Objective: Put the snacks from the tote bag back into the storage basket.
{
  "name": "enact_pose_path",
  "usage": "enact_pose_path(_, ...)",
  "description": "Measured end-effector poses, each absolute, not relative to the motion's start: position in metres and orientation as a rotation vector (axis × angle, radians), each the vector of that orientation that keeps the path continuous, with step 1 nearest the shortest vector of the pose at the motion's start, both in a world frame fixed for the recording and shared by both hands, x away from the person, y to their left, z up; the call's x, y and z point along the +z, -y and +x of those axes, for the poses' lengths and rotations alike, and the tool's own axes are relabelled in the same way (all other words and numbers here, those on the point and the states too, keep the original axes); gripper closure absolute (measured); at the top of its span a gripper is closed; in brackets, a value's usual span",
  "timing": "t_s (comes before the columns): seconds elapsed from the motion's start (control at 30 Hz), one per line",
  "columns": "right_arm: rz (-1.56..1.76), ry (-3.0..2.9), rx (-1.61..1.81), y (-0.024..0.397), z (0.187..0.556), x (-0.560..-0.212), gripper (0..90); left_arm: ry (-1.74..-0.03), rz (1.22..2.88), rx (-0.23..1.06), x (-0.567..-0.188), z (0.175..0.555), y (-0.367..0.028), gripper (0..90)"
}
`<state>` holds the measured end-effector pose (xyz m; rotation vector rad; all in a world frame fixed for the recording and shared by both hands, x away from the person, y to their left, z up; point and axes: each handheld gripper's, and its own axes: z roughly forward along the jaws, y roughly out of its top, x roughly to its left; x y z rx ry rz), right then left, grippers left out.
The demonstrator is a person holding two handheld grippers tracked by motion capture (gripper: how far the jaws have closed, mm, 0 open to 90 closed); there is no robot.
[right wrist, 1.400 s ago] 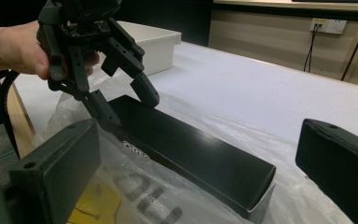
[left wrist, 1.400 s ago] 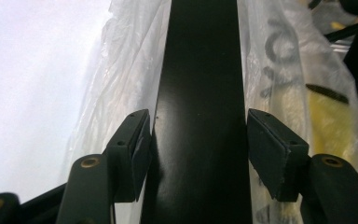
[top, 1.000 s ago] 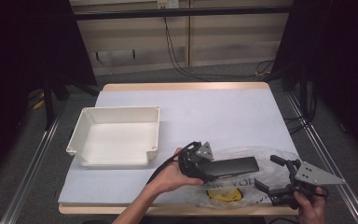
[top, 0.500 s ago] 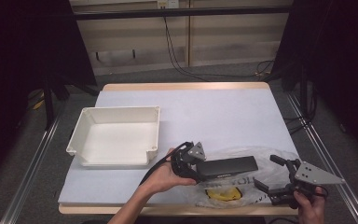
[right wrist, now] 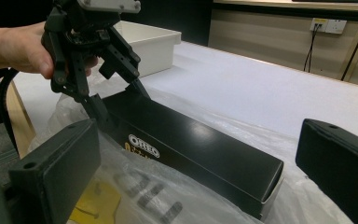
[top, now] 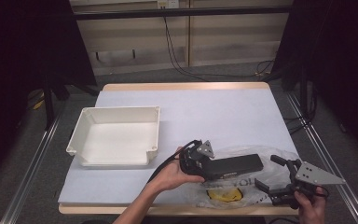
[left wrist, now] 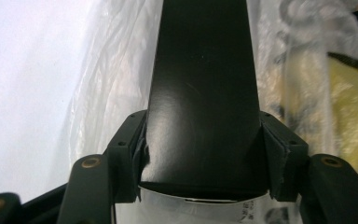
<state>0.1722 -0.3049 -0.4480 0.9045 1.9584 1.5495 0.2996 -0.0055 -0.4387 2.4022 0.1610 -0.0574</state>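
A long black box (top: 237, 164) with an Oreo logo lies on a crumpled clear plastic bag (top: 265, 153) near the table's front edge. My left gripper (top: 209, 164) is shut on the box's left end. Its jaws have just been closing, and in the left gripper view (left wrist: 205, 140) the pads press both sides of the box (left wrist: 205, 70). The right gripper (top: 270, 173) stands open just off the box's right end. In the right gripper view (right wrist: 200, 140) its jaws are wide apart, and the box (right wrist: 223, 163) and the left gripper (right wrist: 116, 95) lie ahead.
A white plastic bin (top: 121, 110) sits empty at the table's left, also seen behind the left hand (right wrist: 154, 42). The bag has yellow and black print (top: 221, 196) at the front edge. Pale table surface (top: 205, 112) stretches behind the box.
The left hand with the box has shifted only slightly. The right gripper has kept still.
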Motion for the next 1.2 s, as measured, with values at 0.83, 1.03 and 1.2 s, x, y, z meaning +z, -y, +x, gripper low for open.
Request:
enact_pose_path(0.83,0.900,-1.941,1.558,0.308,0.171,-0.446,0.0,-0.121,2.327,-0.048,-0.417,0.303,0.000,43.1)
enact_pose_path(1.03,0.895,-1.935,1.559,0.308,0.170,-0.446,0.0,-0.106,2.314,-0.045,-0.412,0.302,-0.002,43.1)
enact_pose_path(1.2,0.891,-1.933,1.563,0.309,0.170,-0.445,0.0,-0.087,2.307,-0.051,-0.407,0.302,-0.004,43.1)
